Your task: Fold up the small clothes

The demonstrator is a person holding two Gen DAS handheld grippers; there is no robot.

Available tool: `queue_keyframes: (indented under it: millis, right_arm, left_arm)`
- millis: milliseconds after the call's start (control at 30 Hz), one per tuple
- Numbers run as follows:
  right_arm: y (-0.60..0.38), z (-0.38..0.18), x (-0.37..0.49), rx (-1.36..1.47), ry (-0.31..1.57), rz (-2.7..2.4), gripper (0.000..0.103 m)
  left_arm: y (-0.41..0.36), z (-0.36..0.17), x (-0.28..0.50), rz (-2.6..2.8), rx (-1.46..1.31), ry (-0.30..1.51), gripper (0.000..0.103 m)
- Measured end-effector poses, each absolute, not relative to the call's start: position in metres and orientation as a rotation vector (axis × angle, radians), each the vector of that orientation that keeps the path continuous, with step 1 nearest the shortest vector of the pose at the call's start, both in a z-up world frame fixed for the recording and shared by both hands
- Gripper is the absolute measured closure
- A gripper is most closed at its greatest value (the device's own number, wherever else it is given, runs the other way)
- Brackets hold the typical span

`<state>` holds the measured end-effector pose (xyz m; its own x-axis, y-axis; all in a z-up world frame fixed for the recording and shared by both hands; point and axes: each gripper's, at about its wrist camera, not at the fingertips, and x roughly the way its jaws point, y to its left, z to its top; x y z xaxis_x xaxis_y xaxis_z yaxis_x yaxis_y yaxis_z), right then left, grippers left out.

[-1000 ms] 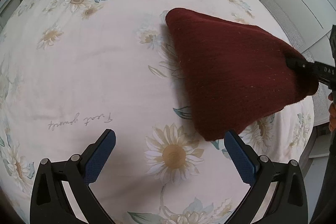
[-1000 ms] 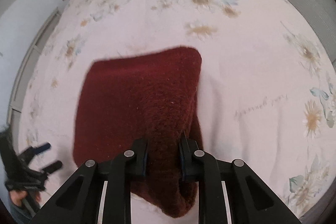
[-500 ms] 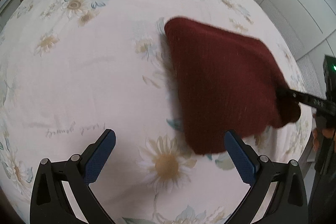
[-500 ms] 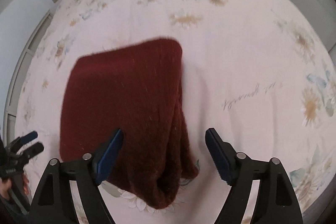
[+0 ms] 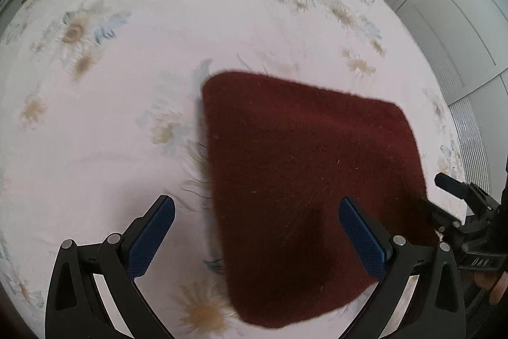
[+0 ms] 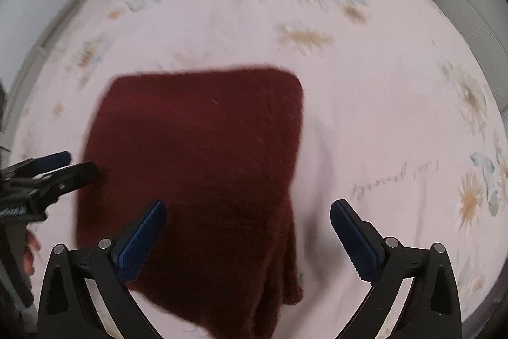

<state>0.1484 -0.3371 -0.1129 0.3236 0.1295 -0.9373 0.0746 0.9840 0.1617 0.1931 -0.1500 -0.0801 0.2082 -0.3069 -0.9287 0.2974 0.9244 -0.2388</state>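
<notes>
Released a second ago, the maroon knit garment [image 6: 197,173] now lies folded on the floral bedsheet [image 5: 95,132], both the right gripper [image 6: 247,231] and left gripper [image 5: 257,231] spread wide and empty above it, though a careless pass could snag the fuzzy knit and undo the fold.

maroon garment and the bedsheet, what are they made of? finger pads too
Maroon garment: looks like fuzzy knit, wool or acrylic; stray fibres, faint ribbing.
Bedsheet: smooth matte woven fabric, likely cotton; printed daisies, soft creases.
Finger pads: blue, finely textured, probably rubber or plastic.
</notes>
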Motion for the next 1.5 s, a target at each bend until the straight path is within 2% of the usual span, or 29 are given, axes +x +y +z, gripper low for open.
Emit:
queue_keyframes:
  millis: [300, 533, 567, 600, 667, 700, 800, 900, 1033, 1267, 1400, 1500]
  right_arm:
    - [-0.352, -0.161, 0.141, 0.316, 1.263, 0.123, 0.0]
    - [-0.361, -0.178, 0.138, 0.457, 1.291, 0.159, 0.003]
    - [-0.359, -0.176, 0.138, 0.456, 1.287, 0.165, 0.009]
    - [-0.358, -0.174, 0.138, 0.464, 1.279, 0.179, 0.023]
    - [-0.354, -0.17, 0.138, 0.492, 1.274, 0.198, 0.035]
    - [-0.351, -0.166, 0.138, 0.473, 1.277, 0.193, 0.038]
    - [-0.343, -0.154, 0.136, 0.431, 1.263, 0.177, 0.052]
    - [-0.332, -0.13, 0.132, 0.382, 1.223, 0.165, 0.058]
    - [-0.316, -0.095, 0.127, 0.353, 1.161, 0.185, 0.06]
    - [-0.253, -0.062, 0.132, 0.341, 1.097, 0.261, 0.06]
    - [-0.217, -0.078, 0.139, 0.353, 1.126, 0.296, 0.06]
    - [-0.197, -0.104, 0.142, 0.356, 1.188, 0.287, 0.059]
  left_arm:
    - [-0.154, -0.138, 0.187, -0.413, -0.023, 1.387, 0.001]
    - [-0.149, -0.15, 0.177, -0.46, -0.022, 1.328, 0.0]
    - [-0.149, -0.15, 0.176, -0.462, -0.021, 1.326, 0.0]
    - [-0.149, -0.151, 0.176, -0.463, -0.015, 1.326, 0.0]
    - [-0.151, -0.149, 0.176, -0.477, -0.004, 1.322, 0.007]
    - [-0.152, -0.148, 0.176, -0.5, -0.011, 1.321, 0.017]
    - [-0.158, -0.145, 0.173, -0.503, 0.017, 1.312, 0.025]
    - [-0.158, -0.138, 0.171, -0.529, 0.036, 1.297, 0.041]
    - [-0.145, -0.114, 0.17, -0.57, 0.004, 1.271, 0.055]
    - [-0.098, -0.063, 0.166, -0.58, 0.037, 1.179, 0.055]
    - [-0.056, -0.051, 0.161, -0.546, 0.03, 1.147, 0.055]
    - [-0.033, -0.062, 0.157, -0.504, 0.032, 1.157, 0.055]
